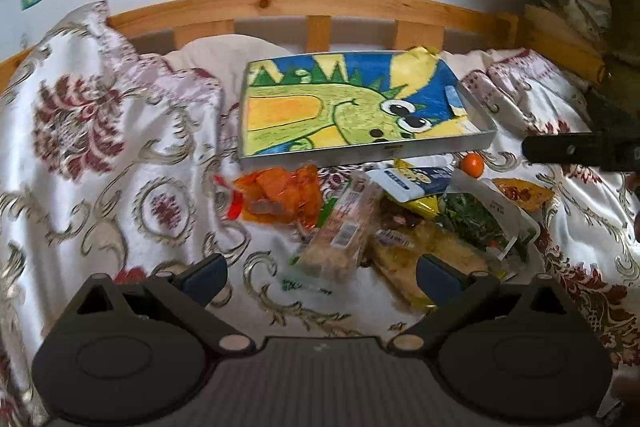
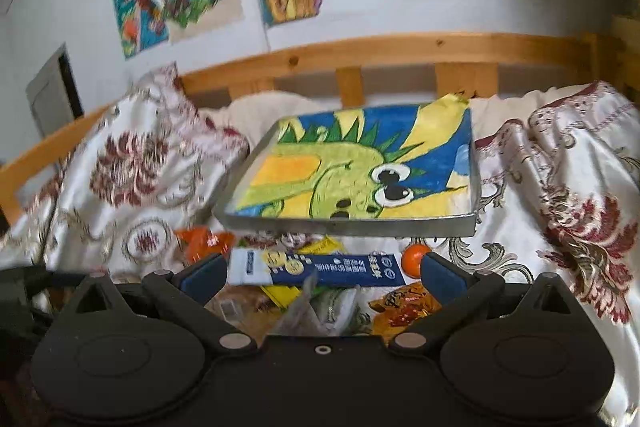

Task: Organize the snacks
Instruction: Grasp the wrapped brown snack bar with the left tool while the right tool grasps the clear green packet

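- Our left gripper (image 1: 322,277) and right gripper (image 2: 322,273) both spread, empty.
- Blue packet (image 2: 316,269): print too blurred to read.
- Grey tray (image 2: 400,227) beyond the snacks; small orange fruit (image 2: 414,259) beside the packet.

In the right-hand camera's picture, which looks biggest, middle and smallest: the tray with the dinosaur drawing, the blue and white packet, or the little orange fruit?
1. Tray, by far the largest.
2. Blue and white packet, long and narrow.
3. Orange fruit, smallest, partly hidden behind a gripper finger.
The packet lies nearer the camera, yet the order looks clear.
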### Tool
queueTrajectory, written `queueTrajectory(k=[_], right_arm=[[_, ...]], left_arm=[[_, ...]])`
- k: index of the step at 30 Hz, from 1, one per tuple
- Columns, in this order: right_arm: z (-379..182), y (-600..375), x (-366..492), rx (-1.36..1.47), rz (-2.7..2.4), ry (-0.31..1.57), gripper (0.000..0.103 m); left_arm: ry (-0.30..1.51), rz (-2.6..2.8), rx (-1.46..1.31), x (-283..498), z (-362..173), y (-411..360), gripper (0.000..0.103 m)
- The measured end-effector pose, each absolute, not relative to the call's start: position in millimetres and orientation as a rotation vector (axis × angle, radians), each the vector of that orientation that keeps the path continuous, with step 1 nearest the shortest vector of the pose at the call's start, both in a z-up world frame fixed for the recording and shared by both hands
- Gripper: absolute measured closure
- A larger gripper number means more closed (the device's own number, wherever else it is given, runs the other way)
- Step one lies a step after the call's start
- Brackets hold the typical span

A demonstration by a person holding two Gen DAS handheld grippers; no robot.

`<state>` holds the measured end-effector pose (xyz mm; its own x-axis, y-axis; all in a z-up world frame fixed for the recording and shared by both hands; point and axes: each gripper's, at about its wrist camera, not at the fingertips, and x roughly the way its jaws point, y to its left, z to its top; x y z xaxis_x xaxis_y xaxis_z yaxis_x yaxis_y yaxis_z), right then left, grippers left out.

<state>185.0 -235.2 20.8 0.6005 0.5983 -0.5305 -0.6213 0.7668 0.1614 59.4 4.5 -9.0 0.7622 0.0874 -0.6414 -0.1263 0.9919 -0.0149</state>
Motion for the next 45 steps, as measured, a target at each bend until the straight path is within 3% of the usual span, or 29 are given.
queueTrajectory(k=[18, 29, 34, 36, 40, 45], right_arm=[[-14.8, -231.5, 173.0, -0.073, 0.853, 0.669, 0.001], [-33.9, -218.7, 178.3, -0.039, 0.848, 0.771, 0.019], [-44.9, -211.9, 187.9, -0.010, 0.798, 0.790, 0.029], [-48.4, -210.4, 190.7, -0.009, 0.775, 0.791, 0.033], [-52.9, -210.4, 195.8, -0.001, 0.739, 0.791, 0.047], [-52.1, -214.1, 197.1, 0.011, 0.736, 0.790, 0.051]], left_arm=[[0.810, 0.109, -0.054, 110.4, -32.6, 9.8, 0.001], [0.847, 0.010, -0.090, 134.6, -38.5, 23.3, 0.005], [0.867, -0.017, -0.122, 147.6, -41.3, 26.8, 0.014], [0.883, -0.027, -0.156, 151.3, -44.5, 29.5, 0.022], [0.900, -0.039, -0.198, 155.5, -49.5, 31.6, 0.031], [0.893, -0.039, -0.214, 157.7, -48.4, 32.9, 0.047]])
